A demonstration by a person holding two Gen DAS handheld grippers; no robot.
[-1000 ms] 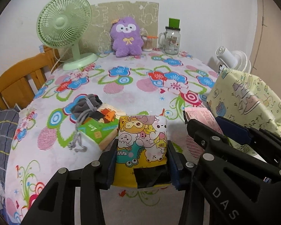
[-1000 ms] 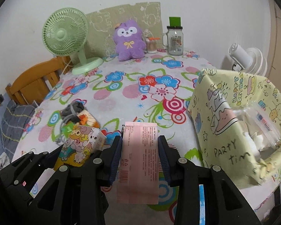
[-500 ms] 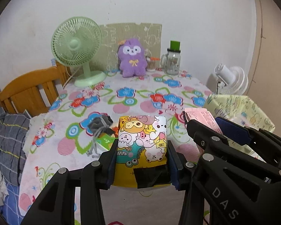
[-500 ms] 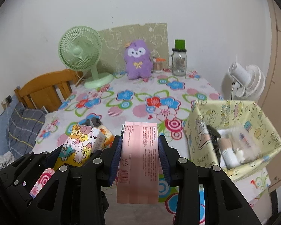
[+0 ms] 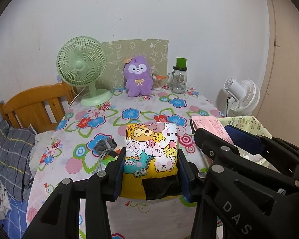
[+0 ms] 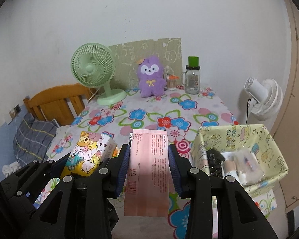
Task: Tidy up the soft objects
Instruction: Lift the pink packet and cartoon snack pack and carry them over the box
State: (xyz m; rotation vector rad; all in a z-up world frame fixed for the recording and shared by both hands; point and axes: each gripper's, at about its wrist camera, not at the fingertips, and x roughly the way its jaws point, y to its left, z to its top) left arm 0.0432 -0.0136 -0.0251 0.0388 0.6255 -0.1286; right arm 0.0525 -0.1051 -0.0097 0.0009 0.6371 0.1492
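My left gripper (image 5: 150, 159) is shut on a yellow cartoon-print tissue pack (image 5: 151, 151) and holds it in the air above the table's near edge. My right gripper (image 6: 148, 159) is shut on a pink flat packet (image 6: 148, 167), also held high. Each held item shows in the other view: the cartoon pack (image 6: 87, 155) at left, the pink packet (image 5: 211, 127) at right. A yellow party-print fabric bin (image 6: 239, 137) stands at the table's right front with several items inside. A grey drawstring pouch (image 5: 104, 146) lies on the table beside a green box.
The floral tablecloth (image 6: 149, 115) covers the table. At the back stand a green desk fan (image 6: 93, 69), a purple plush (image 6: 150, 79), a glass jar with a green lid (image 6: 193, 79) and a toothpick holder. A white fan (image 6: 263, 97) is right, a wooden chair (image 6: 57, 101) left.
Both grippers have risen and pulled back from the table with their packs still held. The table looks smaller and the bin's inside now shows in the right wrist view.
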